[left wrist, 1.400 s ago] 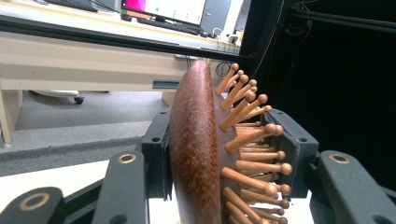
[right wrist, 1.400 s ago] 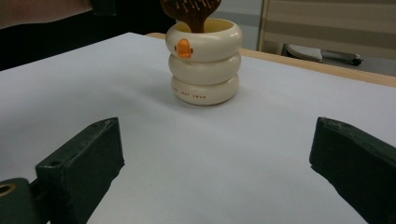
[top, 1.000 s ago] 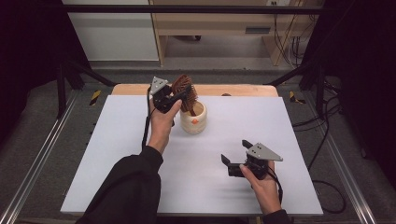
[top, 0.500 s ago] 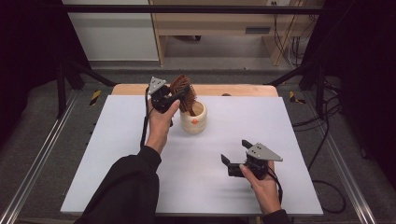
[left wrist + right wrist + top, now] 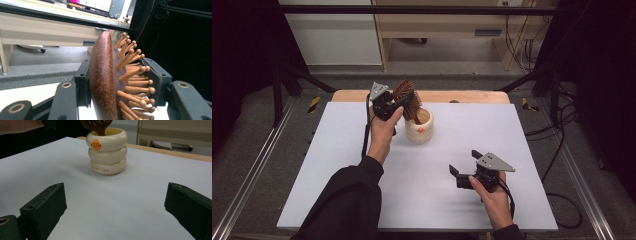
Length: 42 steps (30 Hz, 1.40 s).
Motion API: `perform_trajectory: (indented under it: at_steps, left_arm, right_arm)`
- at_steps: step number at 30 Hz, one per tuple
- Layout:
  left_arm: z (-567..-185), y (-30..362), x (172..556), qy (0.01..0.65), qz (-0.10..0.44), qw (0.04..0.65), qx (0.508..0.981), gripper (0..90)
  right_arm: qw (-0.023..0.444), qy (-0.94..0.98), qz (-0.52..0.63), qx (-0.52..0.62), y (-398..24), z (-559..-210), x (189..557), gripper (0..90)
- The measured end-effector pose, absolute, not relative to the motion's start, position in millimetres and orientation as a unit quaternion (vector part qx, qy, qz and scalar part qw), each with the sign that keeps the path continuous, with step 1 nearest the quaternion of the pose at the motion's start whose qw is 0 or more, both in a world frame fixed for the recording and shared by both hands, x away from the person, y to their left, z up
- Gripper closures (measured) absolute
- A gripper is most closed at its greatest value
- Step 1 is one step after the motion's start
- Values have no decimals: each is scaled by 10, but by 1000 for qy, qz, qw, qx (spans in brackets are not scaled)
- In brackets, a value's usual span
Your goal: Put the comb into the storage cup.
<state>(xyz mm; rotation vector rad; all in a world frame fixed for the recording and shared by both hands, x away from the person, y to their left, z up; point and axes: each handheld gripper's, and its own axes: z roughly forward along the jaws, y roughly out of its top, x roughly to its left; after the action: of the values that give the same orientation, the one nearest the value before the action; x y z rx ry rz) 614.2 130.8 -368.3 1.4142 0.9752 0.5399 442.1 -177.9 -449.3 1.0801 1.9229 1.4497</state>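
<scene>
White worktop on grey floor. Left hand-held gripper clamped on brown wooden hairbrush, handle in cream ringed ceramic cup; right hand-held gripper agape near the cup.

Red lettering on the cream cup — too small to read.

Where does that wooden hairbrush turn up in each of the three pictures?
High view: hairbrush top centre, clamped in the left tool, handle down in the cream cup.
Left gripper view: fills the centre, pins pointing right.
Right gripper view: at the top edge, entering the cup.
Shared landmark: the cup on the white table.
</scene>
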Motion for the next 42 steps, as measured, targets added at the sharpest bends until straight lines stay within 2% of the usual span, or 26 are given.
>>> perform_trajectory:
  at_steps: [20, 42]
  left_arm:
    - [-3740, 1419, 6206, 448, 216, 628, 598, 455]
    - [-3754, 1390, 6205, 455, 231, 618, 598, 412]
  right_arm:
    - [245, 706, 530, 401, -1776, -4501, 4433, 40]
    - [244, 707, 529, 401, -1784, -4509, 4434, 40]
